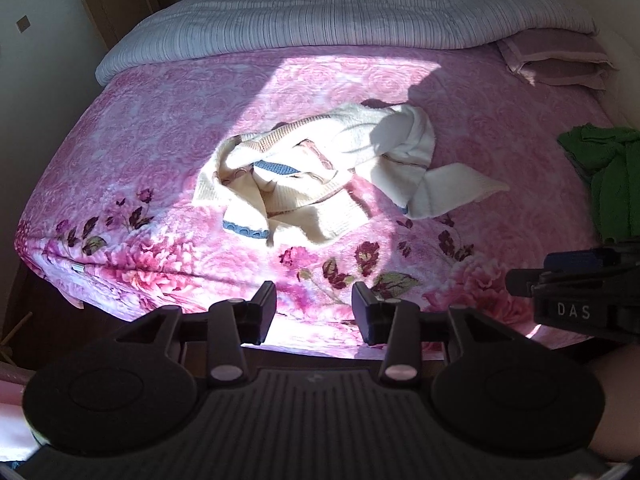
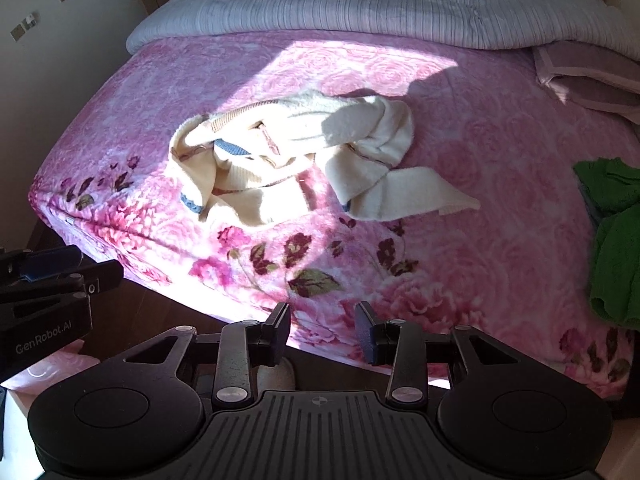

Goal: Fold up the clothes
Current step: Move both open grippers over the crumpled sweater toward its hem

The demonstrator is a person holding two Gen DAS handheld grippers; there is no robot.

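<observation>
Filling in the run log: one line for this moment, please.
stage: pre-grasp | left gripper: open, empty | right gripper: open, empty | sweater: crumpled on bed, untouched | green garment: right edge

Crumpled sweater [image 1: 316, 172] mid-bed on the blanket [image 1: 140, 152]; rolled quilt [image 1: 340, 16] behind; folded towel [image 1: 560, 64], perhaps, far right; second garment [image 1: 604, 176] at right edge (partly cropped).

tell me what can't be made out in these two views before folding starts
- Cream sweater: crumpled in both views, its own folds hide the front and one sleeve.
- Green garment: cut off by the right edge in both views, type unclear.
- Folded pink cloth: partly under the striped quilt.
- Left gripper and right gripper: open, empty; the hands are out of view.
</observation>
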